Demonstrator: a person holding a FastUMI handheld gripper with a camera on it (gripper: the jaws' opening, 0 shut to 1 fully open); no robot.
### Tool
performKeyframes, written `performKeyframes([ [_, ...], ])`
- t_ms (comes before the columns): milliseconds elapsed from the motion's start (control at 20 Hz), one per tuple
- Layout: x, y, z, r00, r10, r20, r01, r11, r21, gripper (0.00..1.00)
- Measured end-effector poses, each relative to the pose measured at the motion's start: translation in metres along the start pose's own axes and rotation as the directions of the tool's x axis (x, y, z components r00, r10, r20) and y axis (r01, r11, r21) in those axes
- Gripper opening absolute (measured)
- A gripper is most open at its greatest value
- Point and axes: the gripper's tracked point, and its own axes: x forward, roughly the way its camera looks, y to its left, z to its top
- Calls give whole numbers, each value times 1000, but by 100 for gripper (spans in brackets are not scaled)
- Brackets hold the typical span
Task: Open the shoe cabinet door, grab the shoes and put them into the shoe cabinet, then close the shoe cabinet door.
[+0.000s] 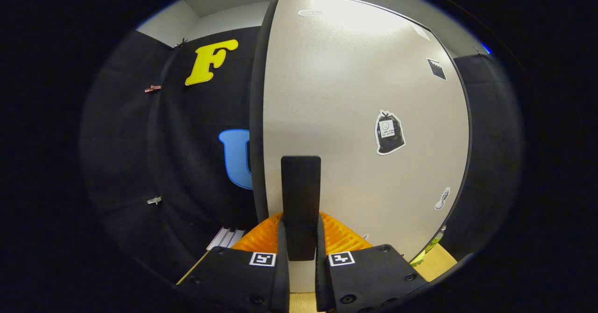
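Gripper view: left of the door (355, 117) hangs the booth's black wall. At the door's left edge stands a black handle (301, 201), and the gripper (301, 257) has its jaws narrow, pressed on both sides of it, probably to swing the door. A shoe (427, 250) peeks past the door's lower right corner.

Black booth wall cloth (140, 163) behind; clips (153, 88) on it; wooden floor (437, 261).

Black gripper (301, 243) with orange ribbed fingers (341, 236), square markers.
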Motion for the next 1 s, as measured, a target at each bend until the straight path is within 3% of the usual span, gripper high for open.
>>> performKeyframes([
  [600,-66,-12,4,998,56,0,-56,998,3,26],
  [1000,-117,-42,5,990,140,-14,-140,990,4,26],
])
